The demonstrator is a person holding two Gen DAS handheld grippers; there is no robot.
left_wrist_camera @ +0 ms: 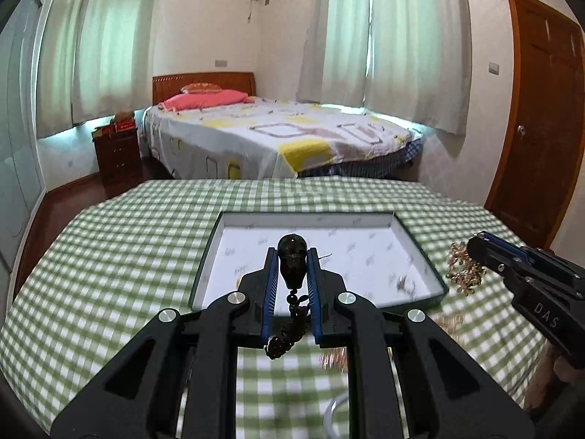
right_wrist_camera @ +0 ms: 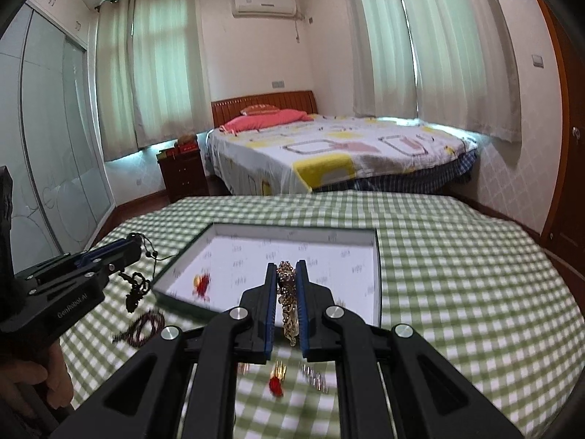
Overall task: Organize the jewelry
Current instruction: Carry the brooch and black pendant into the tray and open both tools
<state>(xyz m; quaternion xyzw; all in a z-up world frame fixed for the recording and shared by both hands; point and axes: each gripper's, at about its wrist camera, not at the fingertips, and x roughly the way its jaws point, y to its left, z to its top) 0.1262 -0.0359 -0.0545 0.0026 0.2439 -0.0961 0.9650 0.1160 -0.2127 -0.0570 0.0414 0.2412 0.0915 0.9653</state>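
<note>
Left gripper (left_wrist_camera: 292, 256) clamps dark bead pendant (left_wrist_camera: 291, 265), cord dangling; right gripper (right_wrist_camera: 286, 269) clamps gold chain (right_wrist_camera: 287, 300). Both above white tray (right_wrist_camera: 329, 236) on green checked tablecloth (right_wrist_camera: 457, 274).

The counter (left_wrist_camera: 109, 274) wears a cloth of green and white checks, and the tray (left_wrist_camera: 420, 248) on it has a dark green rim and a white floor with small grey marks. The left hand-held gripper (left_wrist_camera: 292, 274) is black with blue pads and holds a black bead pendant (left_wrist_camera: 291, 263). The right hand-held gripper (right_wrist_camera: 286, 292), in the same colours, holds a gold chain (right_wrist_camera: 287, 300), and a red and gold piece (right_wrist_camera: 202, 284) lies in the tray.
</note>
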